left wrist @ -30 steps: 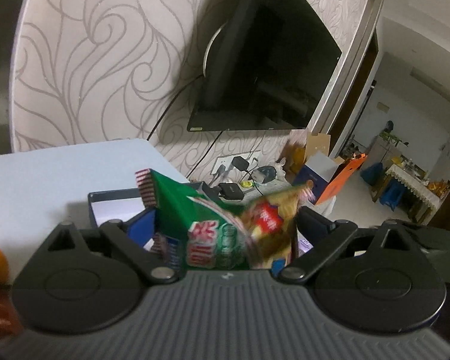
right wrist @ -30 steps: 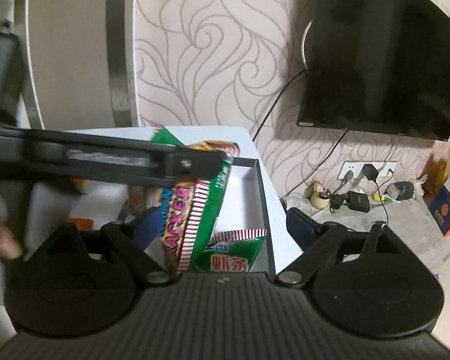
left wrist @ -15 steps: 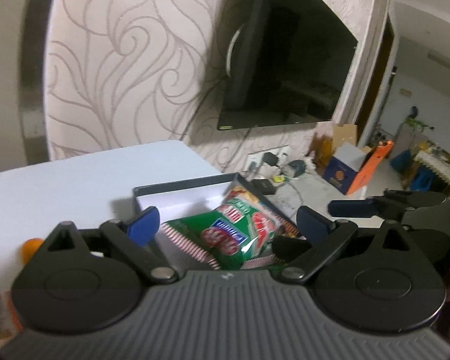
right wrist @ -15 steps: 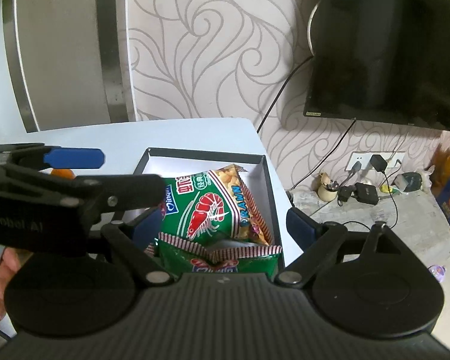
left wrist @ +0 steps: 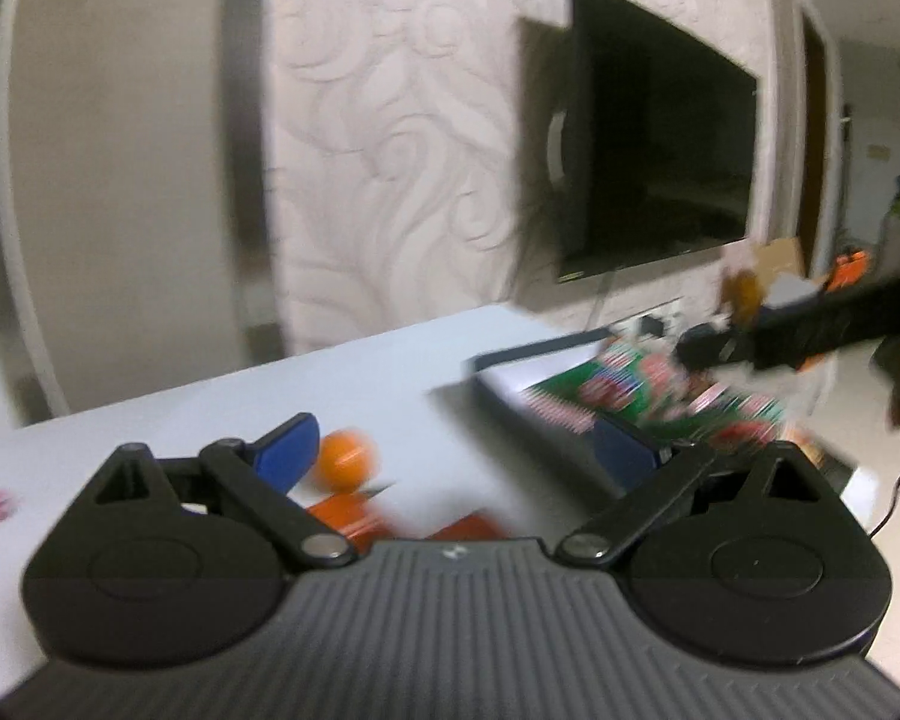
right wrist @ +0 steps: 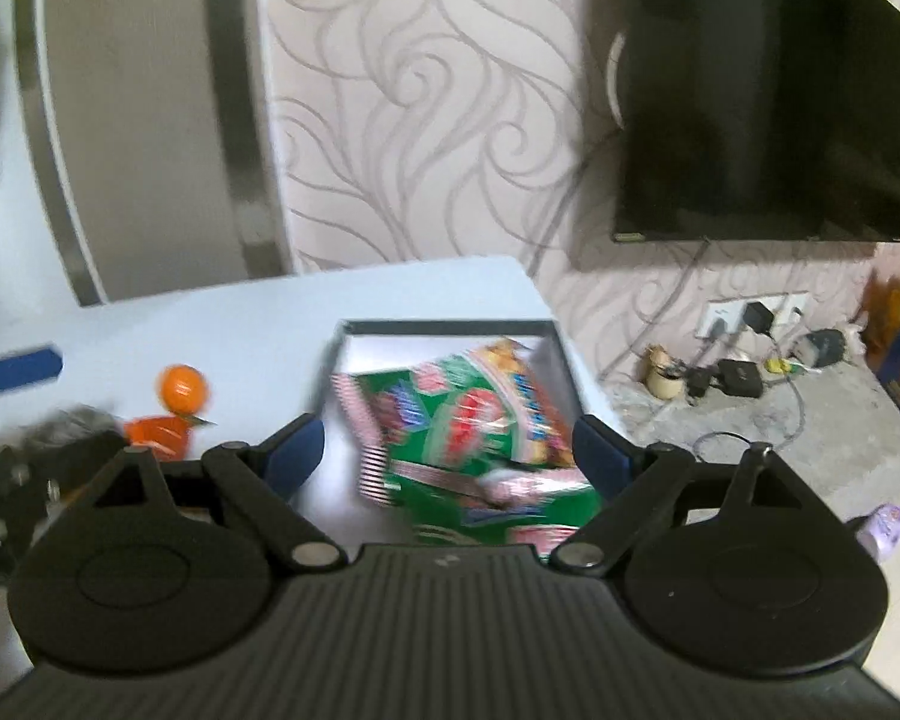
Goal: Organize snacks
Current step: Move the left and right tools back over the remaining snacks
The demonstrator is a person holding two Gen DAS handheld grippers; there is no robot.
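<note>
Although both views are smeared by motion, the green snack bags [right wrist: 468, 438] can be made out lying in the shallow dark-rimmed box [right wrist: 444, 327] near the far right corner of the pale table [right wrist: 258, 324], one bag overlapping another and spilling toward the near edge. They look like puffed foil or plastic packets: light, soft, air-filled and slick, with brittle contents that would crush under a hard squeeze. The crimped striped seam along an edge is probably the best place to pinch, since it is flat and will not slide out the way the bulging middle would.

The right gripper [right wrist: 444, 450] hangs just over the near end of the bags with its jaws spread wide and nothing between them. The left gripper [left wrist: 456, 450] is also spread apart and empty, pointed at the table to the left of the box.

Outside the box, a small orange ball-like thing [right wrist: 181, 387] sits on the table, possibly a fruit or a round sweet, with an orange packet [right wrist: 159, 435] just in front of it. These appear to be what is left to sort. A dark television [right wrist: 768, 120] hangs on the patterned wall behind the table.
</note>
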